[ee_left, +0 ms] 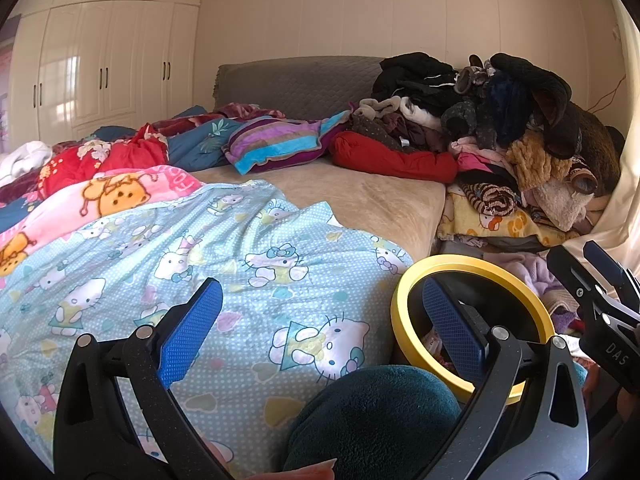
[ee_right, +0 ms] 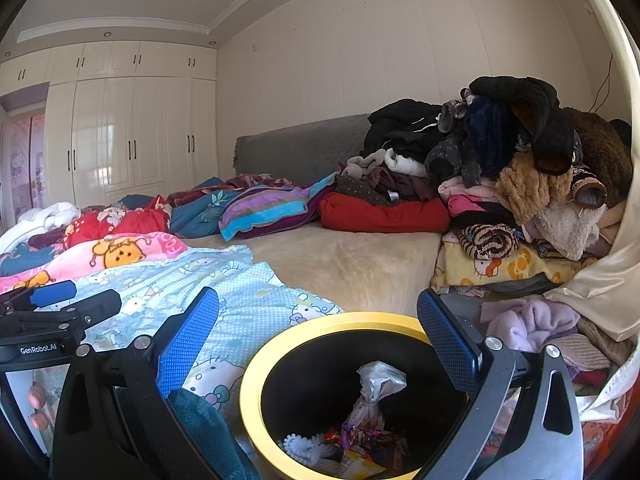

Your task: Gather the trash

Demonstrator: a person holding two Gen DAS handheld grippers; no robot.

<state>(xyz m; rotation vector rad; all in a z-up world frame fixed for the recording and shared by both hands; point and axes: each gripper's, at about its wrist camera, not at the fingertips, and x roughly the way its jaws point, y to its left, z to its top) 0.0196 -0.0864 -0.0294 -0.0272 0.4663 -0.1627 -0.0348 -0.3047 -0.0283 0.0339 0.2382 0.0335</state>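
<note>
Both claws stand wide apart and grasp nothing. The right claw (ee_right: 318, 344) hangs just above the bin (ee_right: 256, 364), its blue pads (ee_right: 188, 340) to either side of the yellow rim, so anything released here would fall straight in. The left claw (ee_left: 320, 328) is likewise released, hovering over the cartoon-cat blanket (ee_left: 240, 264) with the bin (ee_left: 404, 304) at its right pad.

The step in hand looks like a search for the next scrap. It would be best to sweep the blanket and the bare bed (ee_right: 360, 256) slowly, since no loose litter shows on them, then pinch any scrap by its edge without catching the cloth, and let go only when well inside the rim.

The bin stands beside the bed, near the heap of clothes (ee_right: 500, 168). It is black inside, and at its bottom lie a crumpled clear plastic bag (ee_right: 376, 384), bright sweet wrappers (ee_right: 364, 440) and a white scrap.
</note>
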